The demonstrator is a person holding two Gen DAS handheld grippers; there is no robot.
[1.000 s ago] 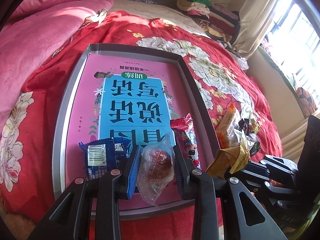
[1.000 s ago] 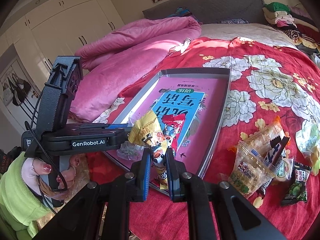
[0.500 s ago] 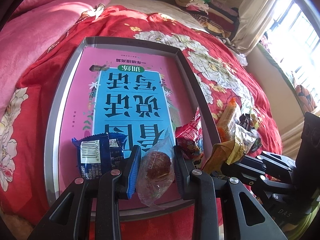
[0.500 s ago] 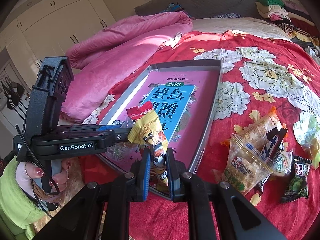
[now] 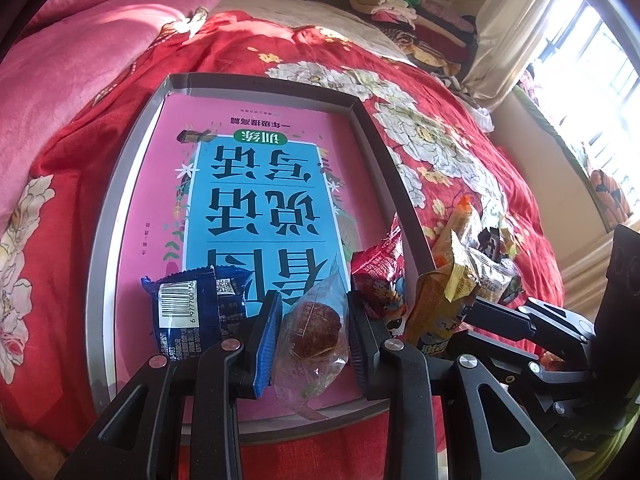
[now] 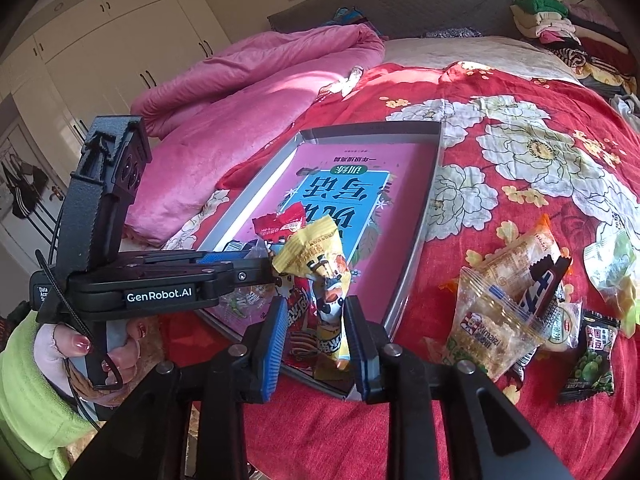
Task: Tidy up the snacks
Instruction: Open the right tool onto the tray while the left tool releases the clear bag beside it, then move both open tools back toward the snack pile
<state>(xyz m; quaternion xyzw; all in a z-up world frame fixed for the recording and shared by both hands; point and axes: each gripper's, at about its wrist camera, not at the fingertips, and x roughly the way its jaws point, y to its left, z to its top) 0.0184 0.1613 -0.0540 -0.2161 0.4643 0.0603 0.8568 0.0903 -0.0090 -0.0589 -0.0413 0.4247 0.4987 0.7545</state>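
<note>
Placing step: the right gripper [image 6: 314, 328], lower centre, is opening around the yellow snack packet [image 6: 320, 264] above the tray [image 6: 416, 248]. The left gripper [image 5: 312, 332] pinches a clear-wrapped bun [image 5: 316, 328] and should release it next.

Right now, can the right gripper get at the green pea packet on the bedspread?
Probably not yet. The right gripper has the yellow snack packet between its opening jaws. The green pea packet lies uncovered beside the snack pile, so the way looks free afterwards.

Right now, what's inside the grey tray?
Inside the grey tray lies a pink and blue book. On it sit a dark blue snack packet and a red snack packet. The book hides the tray's floor.
</note>
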